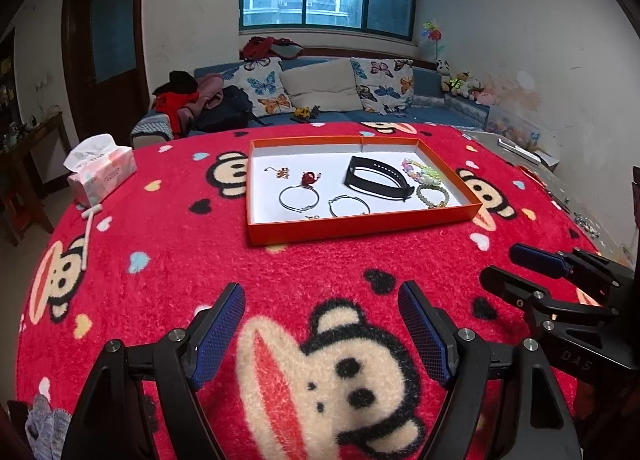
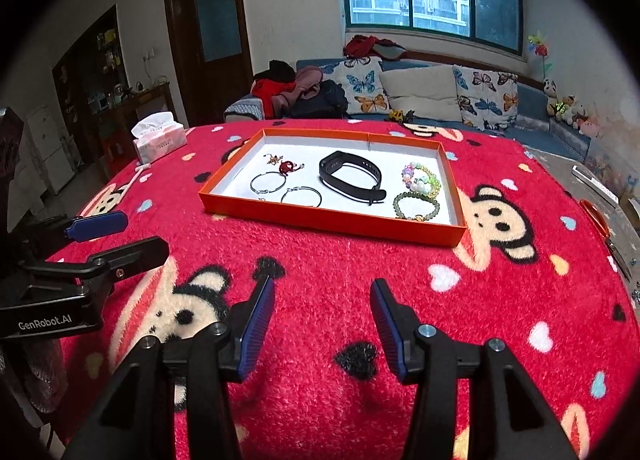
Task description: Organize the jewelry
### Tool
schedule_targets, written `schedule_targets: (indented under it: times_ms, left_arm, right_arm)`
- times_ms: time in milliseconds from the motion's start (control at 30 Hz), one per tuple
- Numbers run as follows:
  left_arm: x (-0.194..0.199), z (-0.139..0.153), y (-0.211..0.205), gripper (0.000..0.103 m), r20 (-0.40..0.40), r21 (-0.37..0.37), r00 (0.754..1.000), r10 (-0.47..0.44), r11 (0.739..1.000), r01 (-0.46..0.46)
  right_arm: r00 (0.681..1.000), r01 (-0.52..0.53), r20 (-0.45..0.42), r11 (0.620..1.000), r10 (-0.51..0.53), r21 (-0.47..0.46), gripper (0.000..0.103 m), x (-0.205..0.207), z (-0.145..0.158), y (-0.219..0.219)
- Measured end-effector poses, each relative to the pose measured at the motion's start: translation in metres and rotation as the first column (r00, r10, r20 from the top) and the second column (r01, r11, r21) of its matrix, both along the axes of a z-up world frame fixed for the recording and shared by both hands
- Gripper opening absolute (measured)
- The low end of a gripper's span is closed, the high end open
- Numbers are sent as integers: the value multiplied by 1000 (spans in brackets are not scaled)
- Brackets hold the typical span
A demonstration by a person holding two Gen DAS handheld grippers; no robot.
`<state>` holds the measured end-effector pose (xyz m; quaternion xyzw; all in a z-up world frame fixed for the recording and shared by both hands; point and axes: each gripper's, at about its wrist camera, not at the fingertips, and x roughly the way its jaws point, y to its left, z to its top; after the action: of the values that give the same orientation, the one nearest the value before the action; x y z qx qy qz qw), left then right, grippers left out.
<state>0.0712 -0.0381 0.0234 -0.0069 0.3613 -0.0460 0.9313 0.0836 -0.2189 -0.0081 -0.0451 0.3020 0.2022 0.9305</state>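
An orange tray (image 1: 360, 226) (image 2: 320, 216) with a white floor lies on the red monkey-print cloth ahead of both grippers. In it are a black wristband (image 1: 378, 178) (image 2: 350, 176), two thin wire hoops (image 1: 299, 198) (image 2: 301, 196), a red charm (image 1: 310, 178) (image 2: 286, 167), a small gold charm (image 1: 282, 172), a colourful bead bracelet (image 1: 424, 174) (image 2: 422, 180) and a green bead bracelet (image 1: 432, 196) (image 2: 416, 206). My left gripper (image 1: 322, 300) hangs open over the cloth, nothing between its fingers. My right gripper (image 2: 322, 296) is open too and empty, well short of the tray.
A pink tissue pack (image 1: 100, 172) (image 2: 160, 140) and a white stick (image 1: 88, 232) lie at the cloth's left edge. Orange-handled scissors (image 2: 600, 220) lie off the right edge. A sofa (image 1: 320, 92) with cushions stands behind the table.
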Motion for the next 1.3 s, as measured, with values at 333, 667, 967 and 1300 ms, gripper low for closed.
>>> schedule_targets:
  times_ms: [333,667,967,1300]
  left_arm:
    - [-12,2,5,84,6,-19,1000,20,1000,-19]
    - [-24,8,5,84,17,-25,999,28,999,-28]
    - [-32,11,2,84,21,-18,999,41,999,-41]
    - [-39,11,5,84,11,-38,999,53,998,-53]
  right_arm:
    - [1000,-11,2,1000,11,24,55,-8,-2,1]
    - [1000,-13,-3,999,13,37,56,-15,-2,1]
    - [1000,-15,5,999,15,43,57,-20,2,0]
    - [1000,-8,16,999,8,47,59,-24,7,-4]
